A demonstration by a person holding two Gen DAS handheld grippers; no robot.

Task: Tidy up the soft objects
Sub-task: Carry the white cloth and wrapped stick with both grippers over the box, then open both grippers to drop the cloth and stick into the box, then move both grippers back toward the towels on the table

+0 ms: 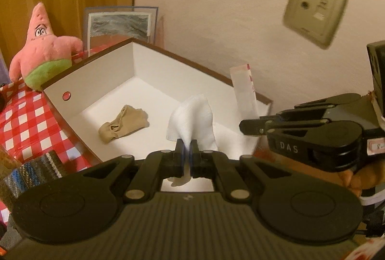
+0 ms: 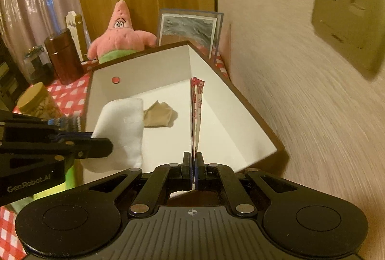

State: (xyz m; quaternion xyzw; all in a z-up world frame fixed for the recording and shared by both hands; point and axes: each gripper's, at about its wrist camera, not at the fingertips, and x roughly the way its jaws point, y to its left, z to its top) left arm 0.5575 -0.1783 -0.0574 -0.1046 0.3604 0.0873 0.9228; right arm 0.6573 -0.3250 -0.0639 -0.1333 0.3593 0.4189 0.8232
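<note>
My left gripper (image 1: 187,146) is shut on a white cloth (image 1: 192,115) that stands up from its jaws over the near side of a white box (image 1: 101,72) with a brown rim. A beige sock (image 1: 122,124) lies crumpled on the box floor. My right gripper (image 2: 193,156) is shut on a thin white cloth with red print (image 2: 196,110), seen edge-on, held above the right part of the box (image 2: 156,62). In the right wrist view the left gripper (image 2: 108,146) comes in from the left with the white cloth (image 2: 120,125), and the beige sock (image 2: 158,116) lies behind it.
A pink starfish plush (image 1: 43,48) and a framed picture (image 1: 120,26) stand behind the box on a red checked tablecloth (image 1: 31,115). A striped knitted piece (image 1: 31,171) lies left of the box. A brown canister (image 2: 63,57) and a jar (image 2: 38,101) stand further left. A wall with sockets (image 1: 315,9) runs close on the right.
</note>
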